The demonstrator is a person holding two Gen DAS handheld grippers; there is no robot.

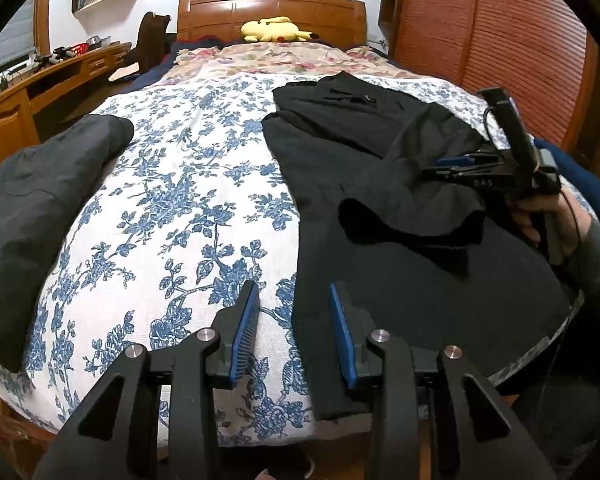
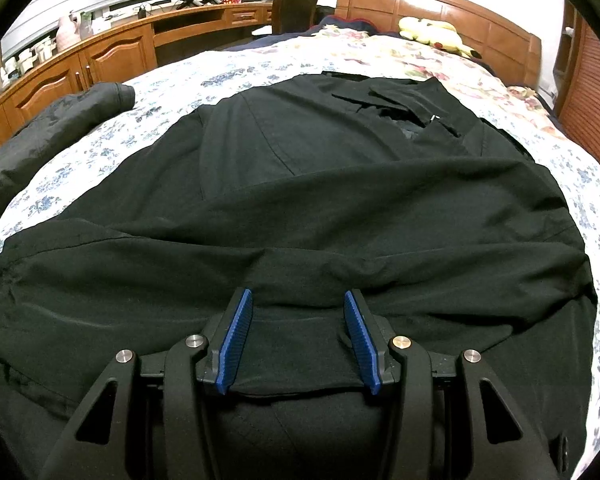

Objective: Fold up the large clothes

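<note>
Item: black coat (image 2: 300, 184), large garment, lying spread on the floral bedspread (image 1: 172, 208). In the right wrist view it is filling the centre and lower frame, collar and lapels toward the upper right near the headboard (image 2: 440, 12), hem at the bottom edge. Its long axis is running from lower frame to upper frame, along the bed. In the left wrist view the same coat (image 1: 380, 240) is occupying the right half, its left edge running down to the lower centre.

Left gripper (image 1: 296, 300): jaws standing part open, nothing between the pads. The coat's left edge is lying just under and beside the right-hand pad; the left-hand pad is hovering over bare bedspread. It is tilting down toward the bed, near the hem corner.

Right gripper (image 2: 298, 308): jaws part open, hanging over the hem region; dark cloth is showing between the pads, but whether they are pressing it cannot be told, and they look apart from it. It is also showing at right in the left wrist view, held in a hand (image 1: 548, 220).

Judgement: each hand is nearest its own side of the hem; the coming move likely turns on pinching that edge.

Also present: a second dark garment (image 1: 40, 200) at left, well apart; a yellow plush toy (image 1: 276, 30) at the headboard.
</note>
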